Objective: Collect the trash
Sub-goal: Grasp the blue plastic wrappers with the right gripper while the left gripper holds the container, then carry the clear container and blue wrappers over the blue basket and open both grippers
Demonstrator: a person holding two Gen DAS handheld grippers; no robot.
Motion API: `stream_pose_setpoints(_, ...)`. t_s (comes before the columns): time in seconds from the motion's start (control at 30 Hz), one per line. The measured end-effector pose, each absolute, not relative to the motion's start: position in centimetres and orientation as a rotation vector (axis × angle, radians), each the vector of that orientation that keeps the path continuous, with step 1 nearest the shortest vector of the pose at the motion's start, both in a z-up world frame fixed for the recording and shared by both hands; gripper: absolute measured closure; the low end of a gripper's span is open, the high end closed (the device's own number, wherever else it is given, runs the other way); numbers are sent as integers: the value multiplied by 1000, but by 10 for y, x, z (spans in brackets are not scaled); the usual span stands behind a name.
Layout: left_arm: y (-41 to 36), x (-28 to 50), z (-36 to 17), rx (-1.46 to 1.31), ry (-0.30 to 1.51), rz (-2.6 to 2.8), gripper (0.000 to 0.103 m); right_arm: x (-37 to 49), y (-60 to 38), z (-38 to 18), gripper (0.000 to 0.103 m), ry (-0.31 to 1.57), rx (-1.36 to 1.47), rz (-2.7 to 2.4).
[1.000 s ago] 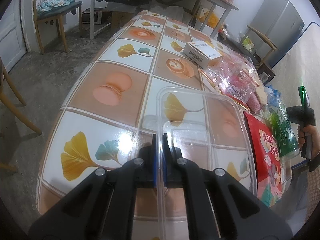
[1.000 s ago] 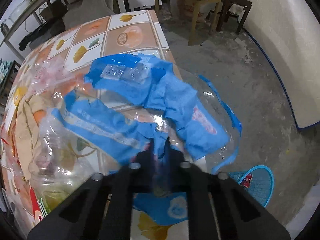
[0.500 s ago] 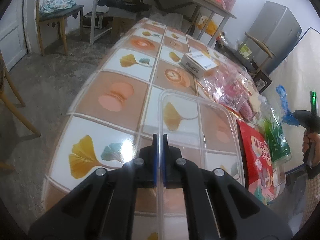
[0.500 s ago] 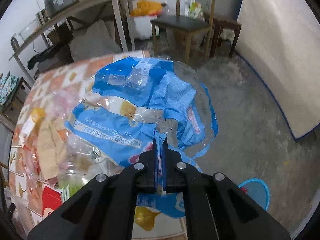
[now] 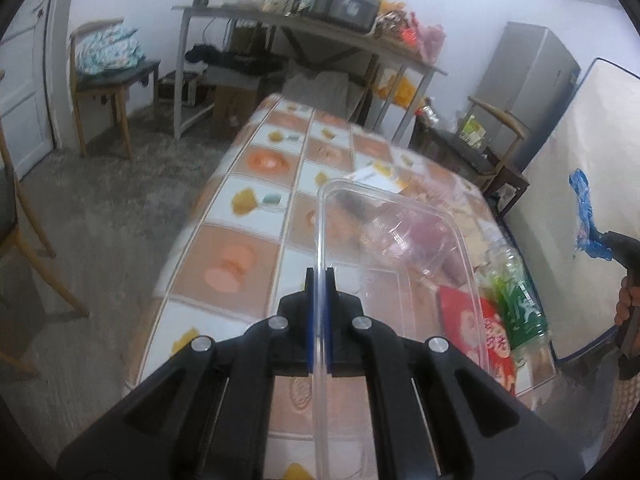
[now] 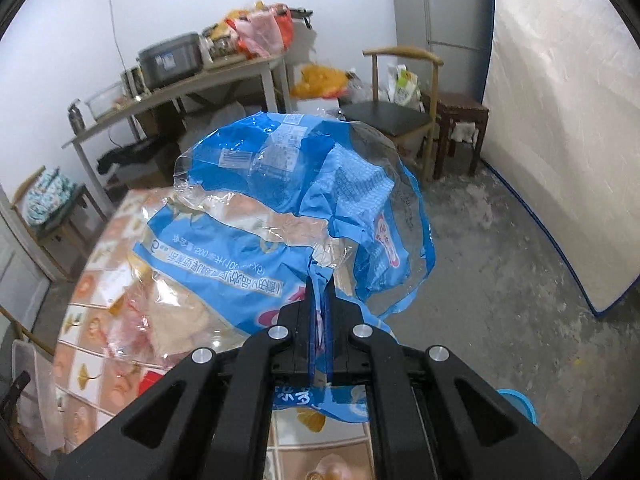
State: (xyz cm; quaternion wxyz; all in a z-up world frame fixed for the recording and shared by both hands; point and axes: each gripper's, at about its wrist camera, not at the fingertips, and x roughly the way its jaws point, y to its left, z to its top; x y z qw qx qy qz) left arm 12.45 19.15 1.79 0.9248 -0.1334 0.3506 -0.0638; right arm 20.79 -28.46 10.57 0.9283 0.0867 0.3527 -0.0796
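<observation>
My left gripper [image 5: 319, 276] is shut on the edge of a clear plastic tray lid [image 5: 396, 240] and holds it above the tiled table [image 5: 240, 216]. My right gripper [image 6: 319, 284] is shut on a crumpled blue and clear plastic bag [image 6: 280, 216], lifted off the table. The same bag [image 5: 585, 216] and the right gripper's handle show at the right edge of the left wrist view. A red snack packet [image 5: 486, 328], a green plastic bottle [image 5: 520, 304] and pink wrappers [image 5: 420, 224] lie on the table's right side.
A blue basket [image 6: 518, 404] stands on the floor at the lower right. A long shelf table [image 5: 312, 28] and chairs [image 5: 108, 68] stand behind. A mattress [image 6: 560, 120] leans on the right wall. A white box [image 5: 370, 178] lies on the table.
Both grippers have risen and tilted up. The tray lid and the blue bag came up off the table with them, and more of the room shows.
</observation>
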Motion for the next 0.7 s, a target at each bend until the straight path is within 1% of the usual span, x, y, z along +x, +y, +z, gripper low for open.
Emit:
stream_pose_setpoints(0.2,165,130,51,-235,665,-229,101,165,-291,124,100,668,204,-146)
stream_pose_setpoints(0.33,129,134,74,-191,622,-336,101,134,-303,128,100,650,224,-167)
stream_pose_setpoints(0.5,72,140,97,-133,603,-480,101,90,-332,128,100,631,263,-227)
stream_pose_setpoints(0.7,-19,139,115,-21,595,-649,101,38,-379,109,100,634,341,-334)
